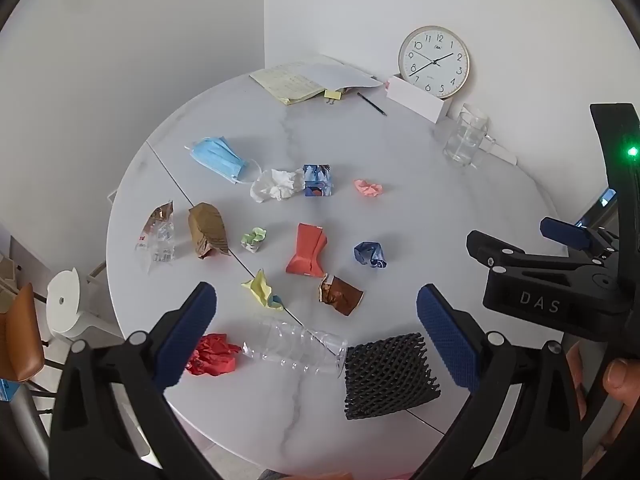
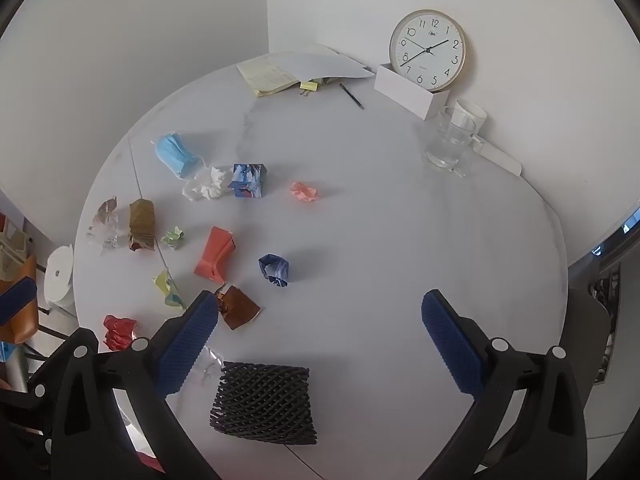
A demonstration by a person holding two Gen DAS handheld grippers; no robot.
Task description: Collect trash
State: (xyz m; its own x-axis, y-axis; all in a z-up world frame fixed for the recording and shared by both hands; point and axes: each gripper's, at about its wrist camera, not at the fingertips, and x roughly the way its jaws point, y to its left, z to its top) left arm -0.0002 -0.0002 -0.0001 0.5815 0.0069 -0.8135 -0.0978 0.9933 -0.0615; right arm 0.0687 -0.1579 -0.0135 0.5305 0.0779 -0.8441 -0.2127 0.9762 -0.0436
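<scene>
Trash lies scattered on a round white marble table (image 1: pixel 400 200). Nearest are a black foam net sleeve (image 1: pixel 388 376) (image 2: pixel 264 402), a crushed clear plastic bottle (image 1: pixel 296 346) and a red paper ball (image 1: pixel 212 354) (image 2: pixel 118 332). Farther off lie a brown wrapper (image 1: pixel 342 294) (image 2: pixel 238 308), a red folded carton (image 1: pixel 306 250), a blue paper ball (image 1: pixel 370 255) (image 2: pixel 274 270), a blue face mask (image 1: pixel 218 158) and a white tissue (image 1: pixel 278 184). My left gripper (image 1: pixel 316 332) is open and empty above the bottle. My right gripper (image 2: pixel 320 340) is open and empty above the net sleeve; it also shows in the left wrist view (image 1: pixel 532 236).
A wall clock (image 1: pixel 434 62), a white box (image 1: pixel 416 100), glass mugs (image 1: pixel 466 136), a notebook with papers (image 1: pixel 292 82) and a pen (image 1: pixel 372 104) stand at the table's far side. A white stool (image 1: pixel 64 304) and a brown chair (image 1: pixel 20 336) are at the left.
</scene>
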